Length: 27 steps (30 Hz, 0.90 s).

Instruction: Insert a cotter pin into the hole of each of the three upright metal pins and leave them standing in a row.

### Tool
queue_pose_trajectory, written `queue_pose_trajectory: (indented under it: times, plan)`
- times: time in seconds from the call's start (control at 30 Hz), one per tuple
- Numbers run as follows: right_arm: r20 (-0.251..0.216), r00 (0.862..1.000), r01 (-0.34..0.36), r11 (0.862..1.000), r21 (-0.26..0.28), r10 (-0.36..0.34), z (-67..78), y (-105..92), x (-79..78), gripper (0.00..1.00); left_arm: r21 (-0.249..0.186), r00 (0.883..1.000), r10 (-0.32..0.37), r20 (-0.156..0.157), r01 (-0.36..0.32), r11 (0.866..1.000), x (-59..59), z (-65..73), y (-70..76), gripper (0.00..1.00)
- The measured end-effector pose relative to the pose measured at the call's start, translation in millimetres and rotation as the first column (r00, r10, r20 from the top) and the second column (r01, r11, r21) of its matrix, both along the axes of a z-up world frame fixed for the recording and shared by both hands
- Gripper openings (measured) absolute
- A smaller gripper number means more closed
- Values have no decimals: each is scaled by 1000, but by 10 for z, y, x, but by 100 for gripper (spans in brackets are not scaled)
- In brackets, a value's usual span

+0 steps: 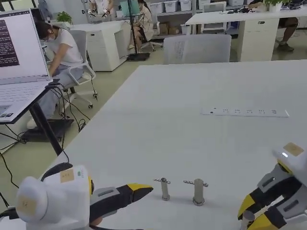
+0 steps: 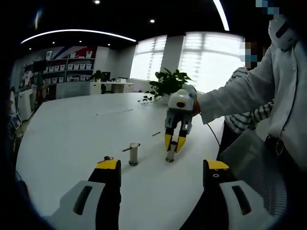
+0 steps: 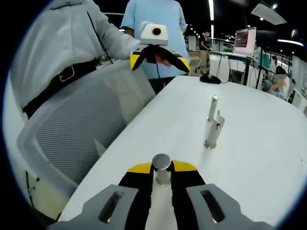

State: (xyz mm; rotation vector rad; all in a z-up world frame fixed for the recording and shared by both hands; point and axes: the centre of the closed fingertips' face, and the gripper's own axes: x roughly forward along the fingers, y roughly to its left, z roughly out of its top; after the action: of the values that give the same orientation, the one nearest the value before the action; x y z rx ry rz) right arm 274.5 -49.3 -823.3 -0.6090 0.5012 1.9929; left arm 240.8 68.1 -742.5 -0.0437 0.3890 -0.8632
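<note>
The right gripper was closed narrowly on a metal pin. This pin stood upright on the white table, long axis vertical, at the right end of the row. The middle pin stood upright with a cotter pin crosswise through its top, lying level along the row. The left pin held a second cotter pin the same way. The left gripper hovered just left of the row, jaws spread wide, holding nothing.

Head view high over the table; both gripper views low, opposite each other, upright pins common to all.
</note>
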Motion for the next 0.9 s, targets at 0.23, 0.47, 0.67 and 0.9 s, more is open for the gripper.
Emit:
queue_pose_trajectory:
  times: [0.23,0.47,0.67,0.9]
  plan:
    - [-18,1000,20,1000,-1,-20,32,-4,6,16,0,1000,-1,-1,1,1000,-1,1,-5,69]
    - [-32,997,63,998,-12,-63,80,-28,36,24,-4,1000,-9,4,9,1000,4,12,-31,69]
    - [-41,988,151,989,2,-151,141,-51,35,29,-10,1000,-14,8,14,1000,10,20,-48,69]
    - [-38,960,279,960,8,-279,144,-72,2,32,-25,999,-31,17,31,999,28,34,-104,68]
